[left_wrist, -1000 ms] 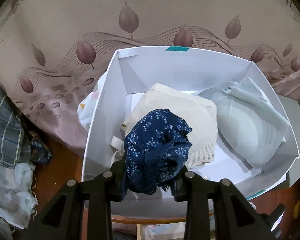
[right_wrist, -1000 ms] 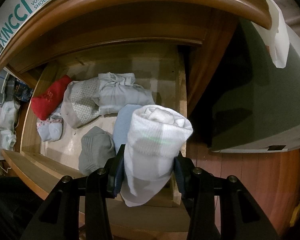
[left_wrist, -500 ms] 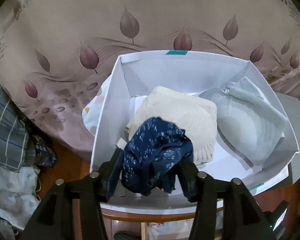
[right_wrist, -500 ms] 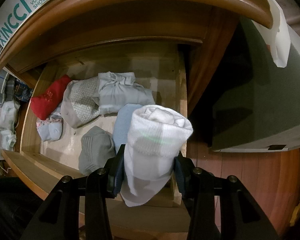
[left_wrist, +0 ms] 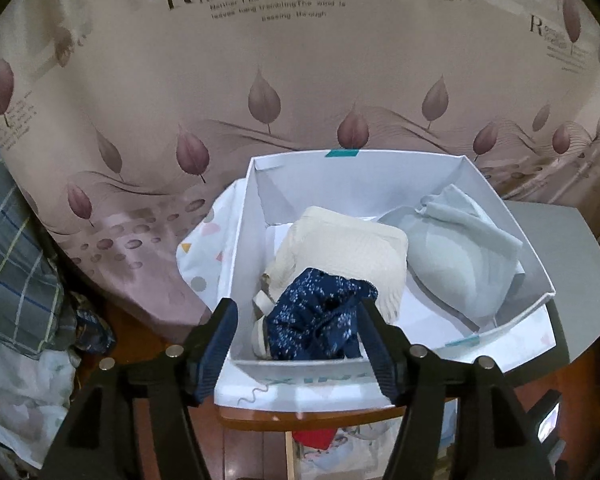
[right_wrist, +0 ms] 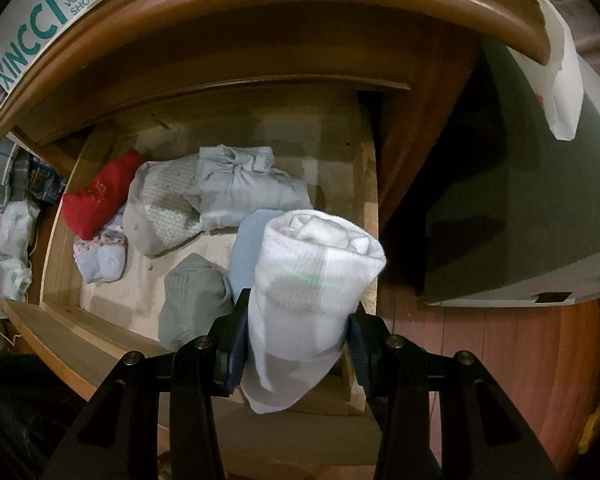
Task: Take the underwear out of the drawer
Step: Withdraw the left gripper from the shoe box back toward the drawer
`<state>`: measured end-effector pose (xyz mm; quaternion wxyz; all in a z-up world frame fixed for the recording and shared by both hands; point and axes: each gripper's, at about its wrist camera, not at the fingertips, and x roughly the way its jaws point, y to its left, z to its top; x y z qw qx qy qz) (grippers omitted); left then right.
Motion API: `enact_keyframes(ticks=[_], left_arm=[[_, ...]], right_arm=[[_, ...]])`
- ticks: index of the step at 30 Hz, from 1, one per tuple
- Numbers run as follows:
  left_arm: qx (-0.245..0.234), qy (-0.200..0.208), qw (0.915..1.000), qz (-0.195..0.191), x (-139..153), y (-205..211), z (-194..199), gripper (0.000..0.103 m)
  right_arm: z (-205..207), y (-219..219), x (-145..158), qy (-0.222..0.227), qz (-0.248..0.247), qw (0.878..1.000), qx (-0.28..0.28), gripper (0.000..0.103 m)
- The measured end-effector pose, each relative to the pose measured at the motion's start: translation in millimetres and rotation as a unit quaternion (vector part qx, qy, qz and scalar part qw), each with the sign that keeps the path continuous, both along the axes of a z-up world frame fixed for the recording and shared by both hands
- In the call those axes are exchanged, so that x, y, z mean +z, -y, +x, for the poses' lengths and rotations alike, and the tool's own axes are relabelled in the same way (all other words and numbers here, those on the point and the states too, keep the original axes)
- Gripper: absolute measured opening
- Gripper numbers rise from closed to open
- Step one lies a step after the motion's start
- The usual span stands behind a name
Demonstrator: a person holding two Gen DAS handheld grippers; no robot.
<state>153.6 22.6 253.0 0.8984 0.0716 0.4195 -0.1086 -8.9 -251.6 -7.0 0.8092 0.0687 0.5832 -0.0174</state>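
We see the left gripper (left_wrist: 296, 328) above a white cardboard shoe box (left_wrist: 512, 236); its jaws have just been opening and now stand apart, clear of the crumpled navy floral underwear (left_wrist: 320, 320), which lies between them in the box's near corner. Beside the navy piece, a cream knitted garment (left_wrist: 348, 248) and a pale grey-green garment (left_wrist: 452, 248) also lie in the box. The right gripper (right_wrist: 296, 344) is clenched on a rolled white sock bundle (right_wrist: 312, 292) above the open wooden drawer (right_wrist: 60, 264), where a red garment (right_wrist: 100, 196), a folded grey garment (right_wrist: 192, 300) and a pale blue bundle (right_wrist: 248, 192) lie.
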Motion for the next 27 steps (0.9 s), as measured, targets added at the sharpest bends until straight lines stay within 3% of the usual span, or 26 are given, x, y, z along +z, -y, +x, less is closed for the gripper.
enact_keyframes(ticks=[10,13,17,23,27], left_arm=[[0.03,0.049,0.9983,-0.002,-4.7,-18.9,-66.1,0.064],[0.038,0.044,0.9983,-0.001,-26.9,-22.5,-88.2,0.064],[0.049,0.033,0.9977,0.033,-72.0,-20.0,-109.7,0.064],[0.063,0.001,0.9974,0.037,-126.4,-23.9,-114.9,0.064],[0.078,-0.011,0.9964,0.033,-151.4,-27.3,-116.2,0.064]], right_arm=[[-0.6,-5.4,5.2,0.016,0.001,1.0,0.006,0.04],[-0.8,-6.4,8.9,0.024,0.001,1.0,0.004,0.04],[-2.2,-8.0,21.0,0.05,-0.007,0.999,0.01,0.04],[-5.7,-7.6,46.7,0.073,-0.016,0.997,0.023,0.04],[-3.5,-2.4,82.0,0.083,-0.016,0.996,0.026,0.04]])
